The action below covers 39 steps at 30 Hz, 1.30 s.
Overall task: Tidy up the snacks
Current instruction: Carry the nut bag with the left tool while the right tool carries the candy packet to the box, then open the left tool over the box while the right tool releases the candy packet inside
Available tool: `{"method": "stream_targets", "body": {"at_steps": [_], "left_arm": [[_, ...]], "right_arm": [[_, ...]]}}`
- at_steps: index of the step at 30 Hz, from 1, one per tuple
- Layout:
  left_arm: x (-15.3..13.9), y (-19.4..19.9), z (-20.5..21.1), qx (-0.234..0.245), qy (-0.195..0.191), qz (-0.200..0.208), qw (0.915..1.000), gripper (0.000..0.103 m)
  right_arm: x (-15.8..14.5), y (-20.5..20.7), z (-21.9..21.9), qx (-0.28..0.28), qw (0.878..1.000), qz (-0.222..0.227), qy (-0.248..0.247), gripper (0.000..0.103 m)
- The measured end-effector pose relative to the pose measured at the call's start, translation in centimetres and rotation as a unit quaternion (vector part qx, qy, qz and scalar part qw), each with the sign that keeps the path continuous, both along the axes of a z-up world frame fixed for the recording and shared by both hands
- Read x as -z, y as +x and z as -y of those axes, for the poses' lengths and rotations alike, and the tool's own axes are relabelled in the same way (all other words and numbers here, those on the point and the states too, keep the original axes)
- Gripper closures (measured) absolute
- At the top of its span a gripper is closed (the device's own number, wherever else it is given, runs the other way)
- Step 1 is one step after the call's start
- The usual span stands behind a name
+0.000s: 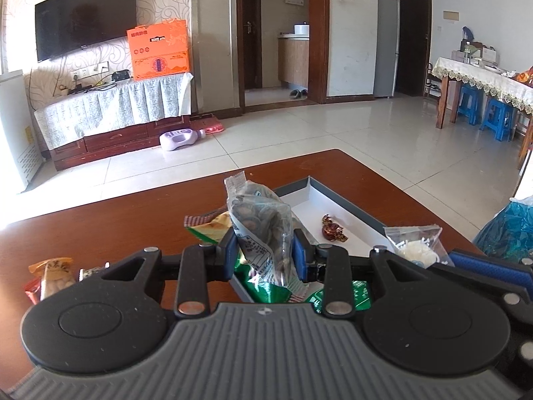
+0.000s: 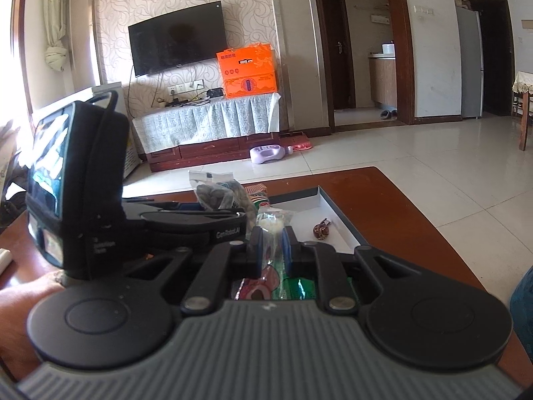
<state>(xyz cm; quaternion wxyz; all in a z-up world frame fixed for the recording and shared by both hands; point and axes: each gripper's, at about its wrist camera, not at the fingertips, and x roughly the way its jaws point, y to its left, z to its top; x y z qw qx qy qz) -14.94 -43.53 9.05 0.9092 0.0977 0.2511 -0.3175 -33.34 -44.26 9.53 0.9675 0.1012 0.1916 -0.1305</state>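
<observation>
My left gripper [image 1: 265,253] is shut on a clear packet of dark round snacks [image 1: 263,226], held upright above the near end of a grey-rimmed, white-lined tray [image 1: 346,200]. A red-brown wrapped candy [image 1: 333,231] lies in the tray, and green packets [image 1: 269,291] lie at its near end. My right gripper [image 2: 271,253] is shut on a small clear packet with a white snack [image 2: 271,225], also over the tray [image 2: 336,206], just right of the left one. The dark-snack packet [image 2: 218,196] and the candy [image 2: 321,230] show in the right wrist view too.
The tray sits on a red-brown wooden table [image 1: 116,220]. An orange packet [image 1: 55,273] and a yellow-green packet [image 1: 206,223] lie on the table to the left. A blue plastic bag [image 1: 509,230] stands at the right edge. Tiled floor lies beyond.
</observation>
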Motion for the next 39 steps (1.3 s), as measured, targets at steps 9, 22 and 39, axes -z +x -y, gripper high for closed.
{"method": "stream_targets", "body": {"at_steps": [9,22,39], "left_arm": [[0.8,1.1,2.9,0.019,0.008,-0.002,0.9998,0.064],[2.0,4.0,6.1,0.026,0.015,0.000,0.9995,0.044],[-0.4,0.2,-1.3,0.019,-0.018,0.010,0.9996,0.025]], "right_arm": [[0.1,-0.3,0.3,0.012,1.000,-0.004,0.007,0.088],[0.7,0.2,1.0,0.024,0.999,-0.022,0.013,0.088],[2.0,2.3,1.0,0.022,0.998,-0.056,0.017,0.088]]}}
